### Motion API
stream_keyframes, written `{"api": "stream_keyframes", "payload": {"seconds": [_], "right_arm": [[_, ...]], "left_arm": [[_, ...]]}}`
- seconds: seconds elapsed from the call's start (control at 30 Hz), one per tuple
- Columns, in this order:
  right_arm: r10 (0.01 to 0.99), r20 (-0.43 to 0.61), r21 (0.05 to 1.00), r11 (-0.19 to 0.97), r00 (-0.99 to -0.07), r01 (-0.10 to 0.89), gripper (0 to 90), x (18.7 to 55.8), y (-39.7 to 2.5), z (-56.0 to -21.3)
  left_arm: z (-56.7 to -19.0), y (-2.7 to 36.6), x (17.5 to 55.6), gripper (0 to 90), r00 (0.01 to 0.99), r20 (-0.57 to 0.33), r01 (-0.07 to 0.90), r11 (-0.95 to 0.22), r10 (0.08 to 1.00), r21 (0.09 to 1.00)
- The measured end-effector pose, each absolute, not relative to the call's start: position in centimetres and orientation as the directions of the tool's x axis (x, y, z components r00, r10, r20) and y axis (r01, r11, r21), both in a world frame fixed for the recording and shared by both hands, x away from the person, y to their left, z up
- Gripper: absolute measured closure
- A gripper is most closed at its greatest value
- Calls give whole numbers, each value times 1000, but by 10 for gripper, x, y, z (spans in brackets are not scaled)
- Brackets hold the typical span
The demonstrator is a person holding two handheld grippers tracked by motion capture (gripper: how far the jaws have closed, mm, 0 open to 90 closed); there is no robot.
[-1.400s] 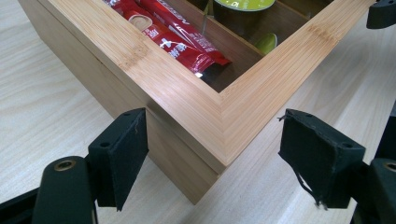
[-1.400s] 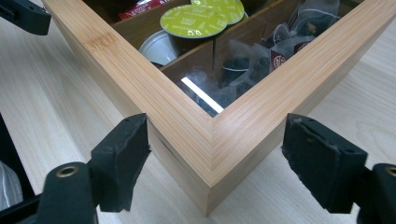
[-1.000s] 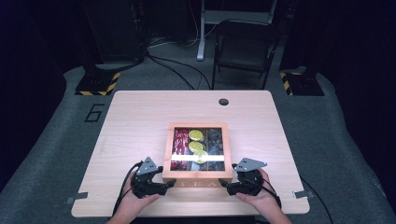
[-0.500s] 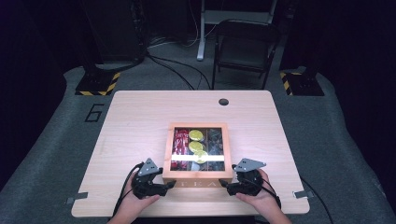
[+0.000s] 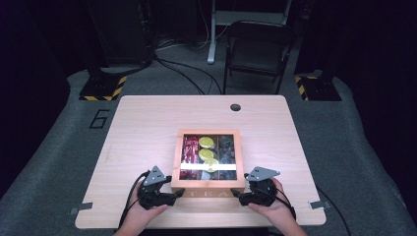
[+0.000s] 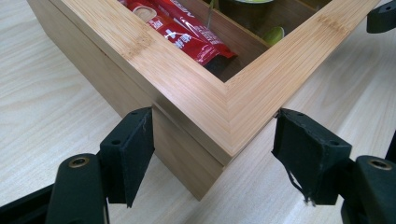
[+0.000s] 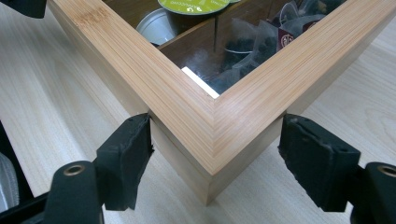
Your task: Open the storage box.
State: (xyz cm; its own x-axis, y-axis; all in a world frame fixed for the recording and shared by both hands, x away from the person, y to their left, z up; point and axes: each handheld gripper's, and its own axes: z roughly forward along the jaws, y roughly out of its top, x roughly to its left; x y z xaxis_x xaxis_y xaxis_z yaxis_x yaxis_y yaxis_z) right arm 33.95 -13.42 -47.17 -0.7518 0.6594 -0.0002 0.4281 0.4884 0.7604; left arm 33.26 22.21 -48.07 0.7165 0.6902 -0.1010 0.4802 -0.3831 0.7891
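The square bamboo tea box with a glass lid [image 5: 208,187] sits between both wide-apart grippers, left [image 6: 212,154] and right [image 7: 215,156]. Corner grips could slip, tipping the box.

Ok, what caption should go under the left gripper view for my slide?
Open hand-held gripper straddling the near corner of a bamboo tea box with red packets inside.
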Motion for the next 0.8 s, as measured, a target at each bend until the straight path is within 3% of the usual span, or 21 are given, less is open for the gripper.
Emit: {"api": "stream_keyframes", "payload": {"seconds": [0.8], "right_arm": [[676,16,788,446,-737,426,317,338,-135,-466]], "left_arm": [[-472,221,329,334,723,-67,429,-371,687,823]]}}
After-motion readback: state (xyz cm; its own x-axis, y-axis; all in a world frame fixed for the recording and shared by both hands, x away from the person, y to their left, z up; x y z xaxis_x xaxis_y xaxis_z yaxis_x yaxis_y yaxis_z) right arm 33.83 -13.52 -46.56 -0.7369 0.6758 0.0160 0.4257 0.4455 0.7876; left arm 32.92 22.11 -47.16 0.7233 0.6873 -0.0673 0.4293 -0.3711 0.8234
